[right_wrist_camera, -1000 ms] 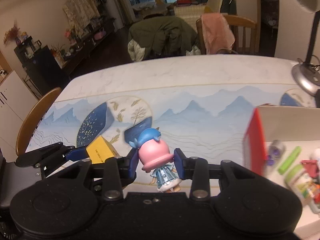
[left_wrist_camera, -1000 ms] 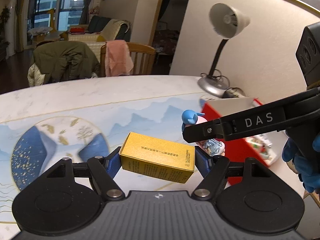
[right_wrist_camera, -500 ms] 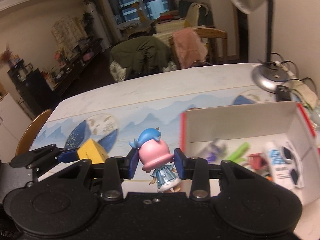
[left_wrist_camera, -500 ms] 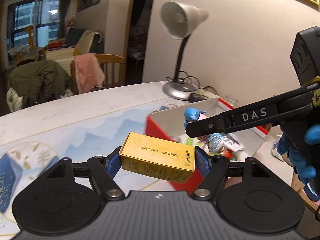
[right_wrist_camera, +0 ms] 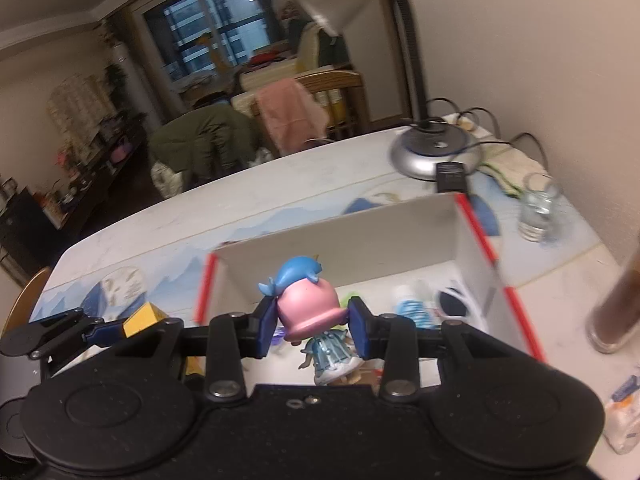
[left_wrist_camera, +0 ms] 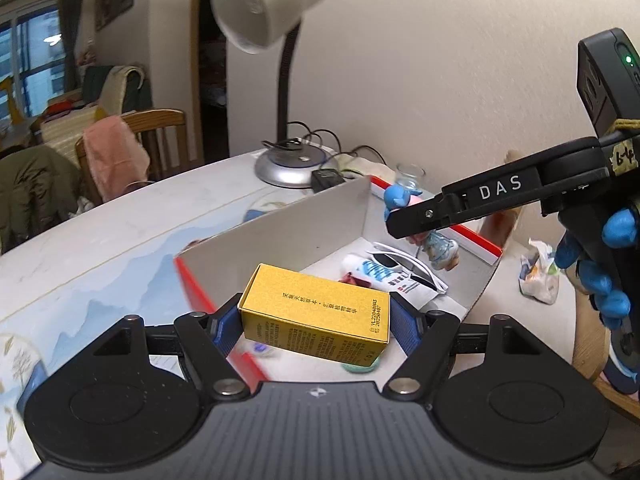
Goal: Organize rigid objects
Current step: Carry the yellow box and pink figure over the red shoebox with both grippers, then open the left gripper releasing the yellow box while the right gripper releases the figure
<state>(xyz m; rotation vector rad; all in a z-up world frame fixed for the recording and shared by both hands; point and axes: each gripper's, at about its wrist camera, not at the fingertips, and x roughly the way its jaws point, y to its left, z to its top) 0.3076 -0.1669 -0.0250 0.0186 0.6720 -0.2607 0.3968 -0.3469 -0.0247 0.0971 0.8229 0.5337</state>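
Left wrist: yellow carton [left_wrist_camera: 316,312] clamped | right wrist: figurine [right_wrist_camera: 310,312] clamped

The yellow carton [left_wrist_camera: 316,322], printed with dark text, is suspended lengthwise and slightly tilted above the near corner of the red-edged open box [left_wrist_camera: 280,232], while the figurine [right_wrist_camera: 310,308], pink-hatted with blue topper, hangs upright over its interior.

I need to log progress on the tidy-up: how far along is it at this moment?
Partly done: the red-edged box already holds sunglasses, a tube and other small items. In hand: the left gripper clamps a yellow carton and the right gripper clamps a figurine, both above the box. Left: release both inside. A small packet lies on the table outside the box.
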